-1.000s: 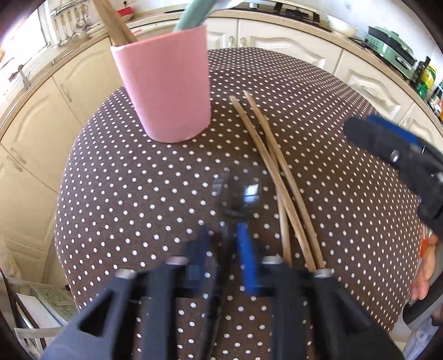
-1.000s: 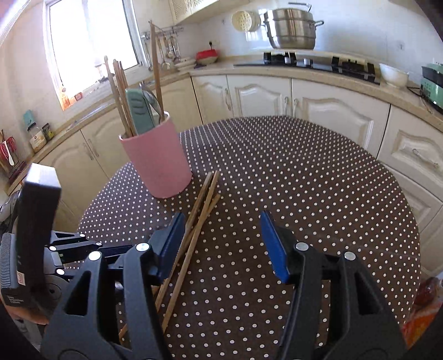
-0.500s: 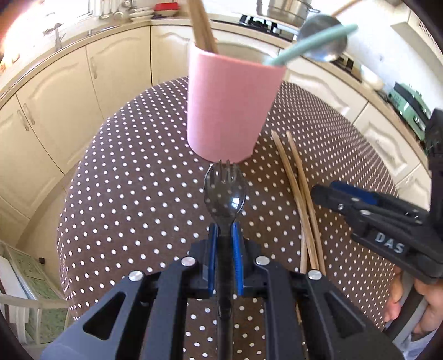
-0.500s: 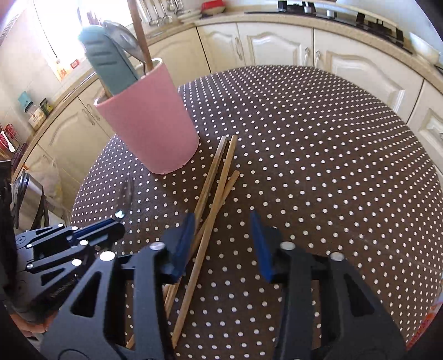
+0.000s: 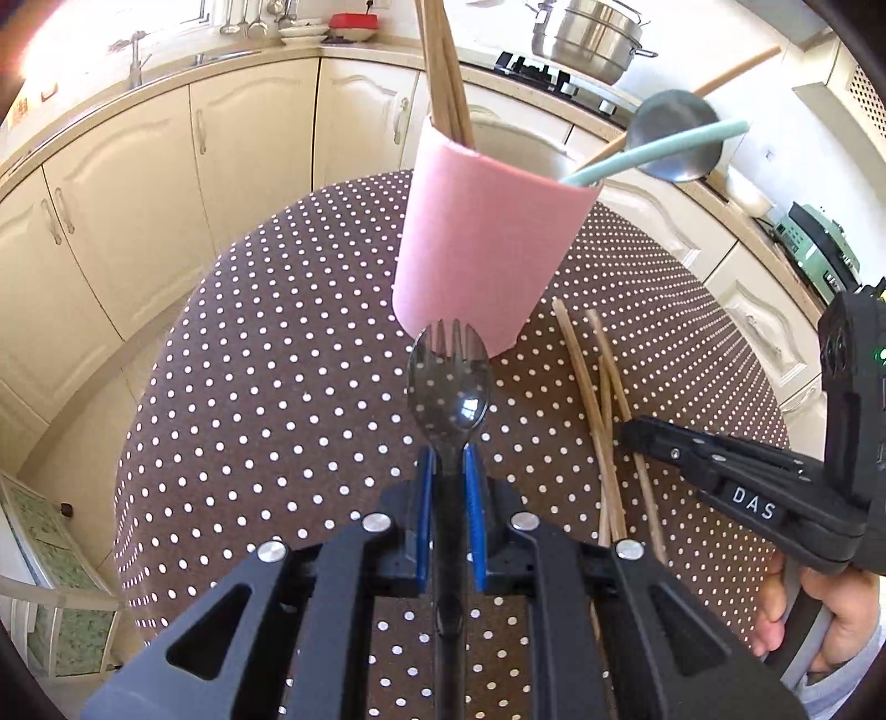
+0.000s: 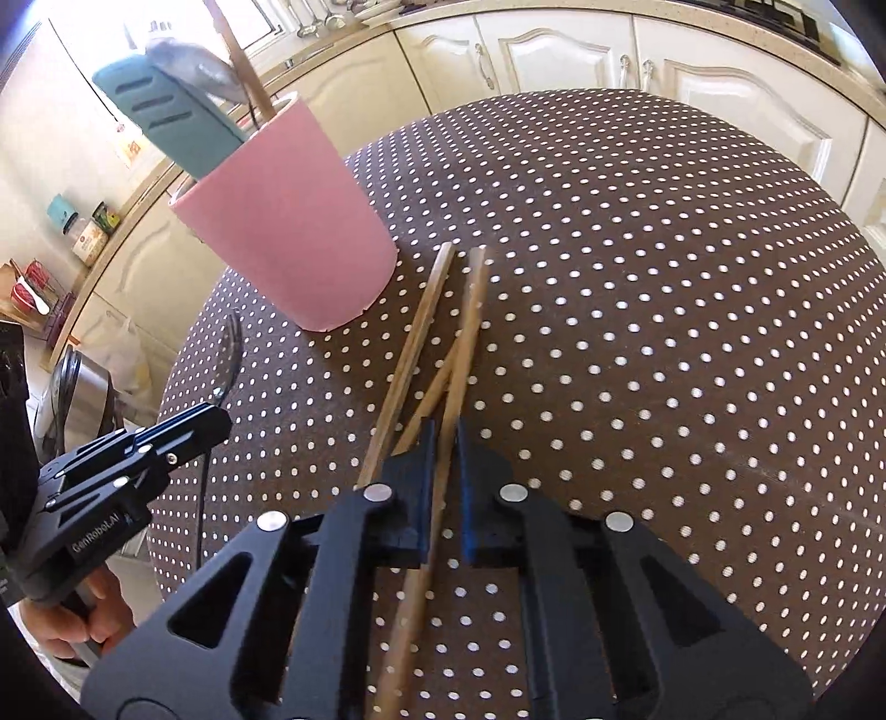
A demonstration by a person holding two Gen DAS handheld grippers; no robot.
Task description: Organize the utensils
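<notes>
My left gripper (image 5: 448, 459) is shut on the handle of a black spork (image 5: 448, 387), held above the dotted table just in front of the pink cup (image 5: 482, 243). The cup holds wooden chopsticks, a teal spatula (image 6: 166, 122) and a metal ladle (image 5: 675, 138). Three wooden chopsticks (image 5: 587, 376) lie crossed on the cloth to the right of the cup. My right gripper (image 6: 443, 437) is down over them. Its jaws are closing, with one chopstick (image 6: 470, 321) pinched between the blue pads. The other two chopsticks (image 6: 421, 332) lie beside its left finger.
The round table with the brown dotted cloth (image 6: 664, 332) is ringed by cream kitchen cupboards (image 5: 249, 127). A steel pot (image 5: 587, 33) stands on the hob behind. A person's hand (image 5: 830, 626) grips the right tool at the table's edge.
The right gripper has sunk onto the chopsticks and its jaws have come together around one. The left gripper has rolled level and carried the spork closer to the cup.
</notes>
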